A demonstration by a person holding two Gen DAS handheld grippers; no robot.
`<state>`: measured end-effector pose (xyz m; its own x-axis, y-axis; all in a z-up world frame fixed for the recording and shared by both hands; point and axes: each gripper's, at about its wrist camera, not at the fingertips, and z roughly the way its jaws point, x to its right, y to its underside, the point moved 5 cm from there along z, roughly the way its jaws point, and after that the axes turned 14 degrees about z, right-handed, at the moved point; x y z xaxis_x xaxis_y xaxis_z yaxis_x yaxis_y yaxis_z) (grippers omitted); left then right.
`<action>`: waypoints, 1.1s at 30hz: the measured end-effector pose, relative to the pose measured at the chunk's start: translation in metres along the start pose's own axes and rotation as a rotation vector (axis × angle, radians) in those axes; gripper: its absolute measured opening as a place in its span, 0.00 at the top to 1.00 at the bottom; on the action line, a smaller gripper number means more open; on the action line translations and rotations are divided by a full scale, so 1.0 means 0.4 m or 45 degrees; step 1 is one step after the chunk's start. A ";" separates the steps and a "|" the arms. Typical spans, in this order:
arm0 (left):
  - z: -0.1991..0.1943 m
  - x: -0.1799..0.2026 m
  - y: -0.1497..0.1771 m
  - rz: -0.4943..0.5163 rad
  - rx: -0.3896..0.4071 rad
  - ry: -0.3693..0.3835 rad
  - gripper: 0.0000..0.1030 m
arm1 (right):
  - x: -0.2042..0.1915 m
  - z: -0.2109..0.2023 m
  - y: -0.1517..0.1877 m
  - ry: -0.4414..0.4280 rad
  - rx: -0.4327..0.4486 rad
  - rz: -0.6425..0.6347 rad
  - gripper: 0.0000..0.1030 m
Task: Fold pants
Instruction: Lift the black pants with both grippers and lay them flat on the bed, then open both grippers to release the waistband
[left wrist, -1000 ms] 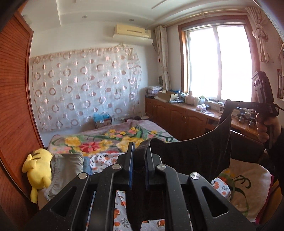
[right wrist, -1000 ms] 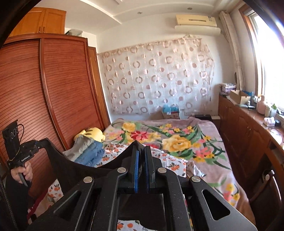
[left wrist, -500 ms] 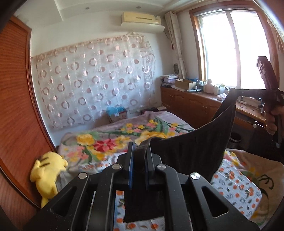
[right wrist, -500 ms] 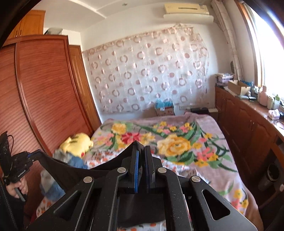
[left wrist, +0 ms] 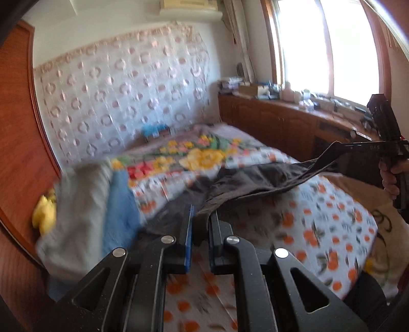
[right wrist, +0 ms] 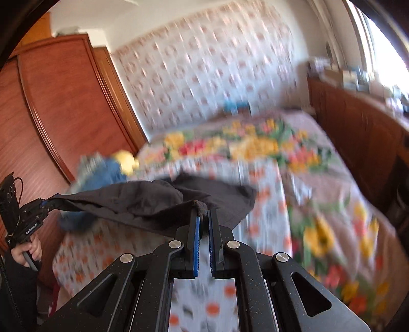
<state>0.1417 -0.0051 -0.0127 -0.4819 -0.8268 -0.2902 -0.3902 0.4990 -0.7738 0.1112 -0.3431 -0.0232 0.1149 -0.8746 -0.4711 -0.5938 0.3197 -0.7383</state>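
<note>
Pants (left wrist: 258,181), stretched crosswise over bed (left wrist: 332,229)

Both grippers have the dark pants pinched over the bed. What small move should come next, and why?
Probably lower both ends onto the bed and draw them taut. The left gripper and right gripper each pinch an edge of the pants, whose far part already lies rumpled on the bedspread while the near edge hangs raised.

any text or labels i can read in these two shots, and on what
"DAS": faint letters on the right gripper body, left wrist view; the rest is unclear.
White lettering on the left gripper handle, right wrist view: too small and blurred to read.
Air conditioner and clutter on the cabinet top: nothing legible.
</note>
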 end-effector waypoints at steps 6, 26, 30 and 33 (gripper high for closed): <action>0.043 0.077 0.139 -0.084 -0.127 0.070 0.90 | 0.044 0.049 0.095 0.054 -0.097 0.013 0.94; 0.000 0.111 0.267 -0.156 -0.181 0.135 0.89 | 0.064 -0.038 0.248 0.057 -0.159 -0.006 0.94; 0.004 0.121 0.302 -0.173 -0.231 0.137 0.86 | 0.080 -0.025 0.279 0.093 -0.203 -0.007 0.94; 0.000 0.112 0.312 -0.198 -0.244 0.137 0.81 | 0.080 -0.023 0.282 0.111 -0.230 -0.009 0.92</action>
<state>0.0712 0.0202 -0.1223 -0.4812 -0.8701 -0.1063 -0.6029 0.4165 -0.6804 0.0404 -0.3383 -0.1171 0.0553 -0.9073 -0.4168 -0.7273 0.2494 -0.6394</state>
